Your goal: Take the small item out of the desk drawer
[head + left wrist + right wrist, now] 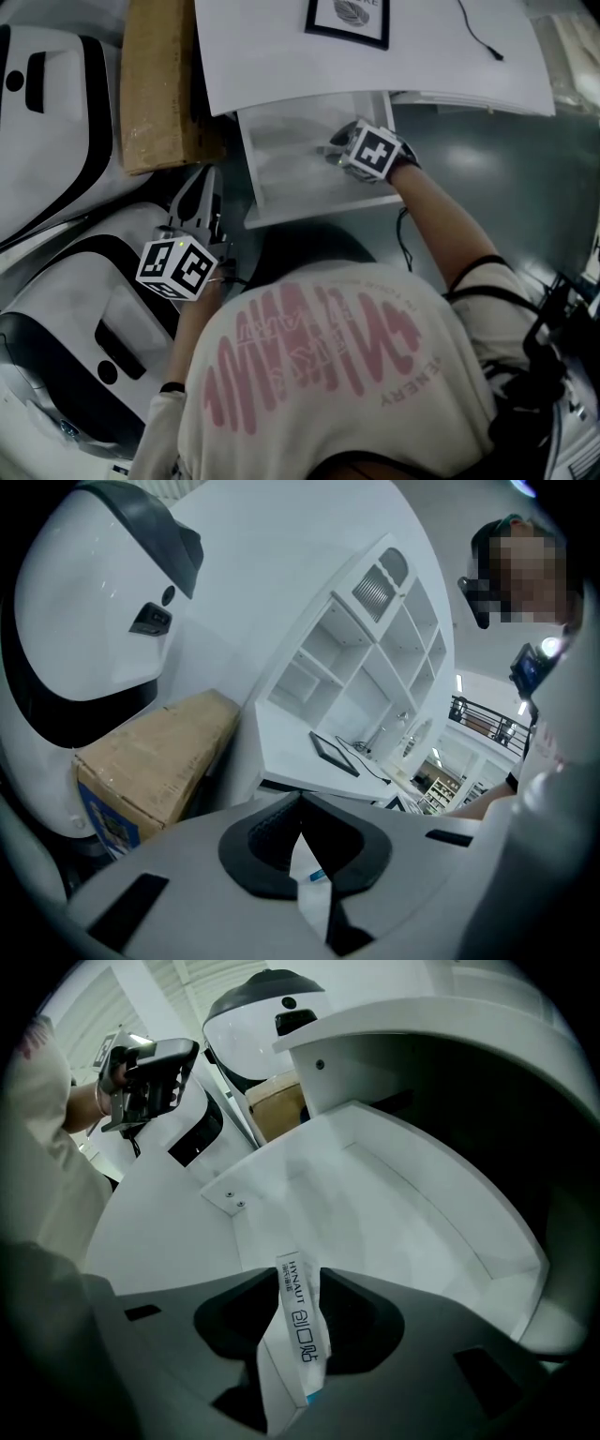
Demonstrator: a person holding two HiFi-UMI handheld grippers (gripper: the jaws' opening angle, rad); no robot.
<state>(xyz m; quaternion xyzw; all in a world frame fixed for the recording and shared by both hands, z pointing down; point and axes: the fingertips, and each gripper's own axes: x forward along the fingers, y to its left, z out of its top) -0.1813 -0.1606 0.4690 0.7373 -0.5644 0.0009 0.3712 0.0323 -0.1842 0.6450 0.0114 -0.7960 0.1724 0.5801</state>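
The white desk drawer [281, 211] stands pulled out under the desk top [394, 80]. In the head view my right gripper [336, 150] reaches down into it, and the item is hidden behind the gripper there. In the right gripper view a small, narrow white box [298, 1335] with dark print stands on edge above the drawer floor [422, 1204]. My right gripper [300, 1274] is shut on it, a pad against each side. My left gripper [202, 192] hangs outside the drawer to the left. Its tips [300, 799] meet with nothing between them.
A cardboard box [155, 84] stands left of the desk, next to large white-and-black rounded shells [56, 103]. On the desk top lie a dark-framed picture [349, 19] and a thin cable [478, 33]. White shelves [375, 658] stand behind the desk.
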